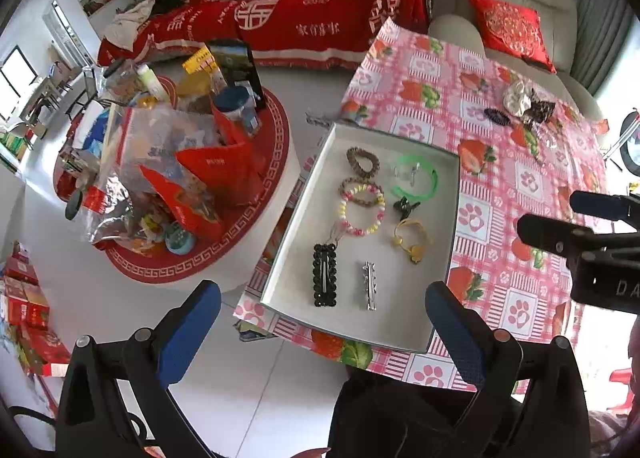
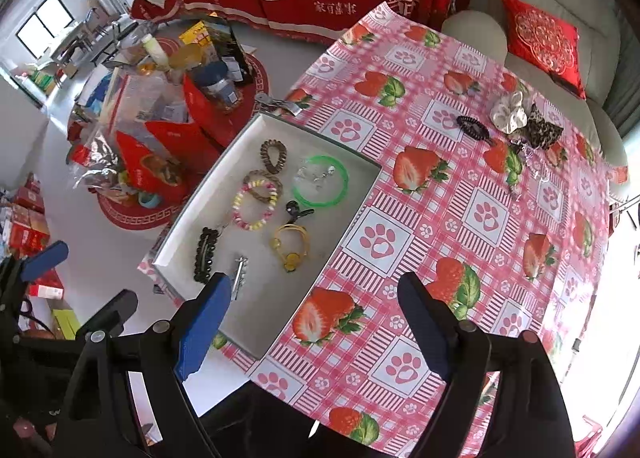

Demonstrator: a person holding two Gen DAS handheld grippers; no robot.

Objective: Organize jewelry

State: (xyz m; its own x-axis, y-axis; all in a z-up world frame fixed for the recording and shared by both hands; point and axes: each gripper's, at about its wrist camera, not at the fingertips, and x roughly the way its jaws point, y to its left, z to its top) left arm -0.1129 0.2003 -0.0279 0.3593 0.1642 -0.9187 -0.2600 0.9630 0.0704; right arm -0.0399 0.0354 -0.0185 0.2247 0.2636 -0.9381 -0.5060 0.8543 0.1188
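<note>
tray: a shallow white rectangular tray [image 1: 440,258] sits on the table near its left edge, so sorted pieces stay together in one place.
in the tray: two brown spiral hair ties [image 1: 362,164], a pink-and-yellow beaded bracelet [image 1: 362,210], a green plastic bangle [image 1: 416,178], a small black claw clip [image 1: 405,207], a yellow hair tie with a charm [image 1: 412,240], a black studded snap clip [image 1: 325,275] and a silver metal clip [image 1: 370,286] lie apart in loose rows, each easy to pick out.
unsorted: a cream satin scrunchie [image 2: 509,112], a leopard-print scrunchie [image 2: 542,130] and a black spiral hair tie [image 2: 472,126] lie in a cluster on the pink strawberry-print tablecloth [image 2: 460,218] at the far side, well apart from the tray.
left gripper [image 1: 324,314]: jaws spread wide, nothing between them, above the tray's near end.
right gripper [image 2: 316,306]: jaws wide apart, empty, above the tray's near corner.
judgement: several pieces seem left to move.
</note>
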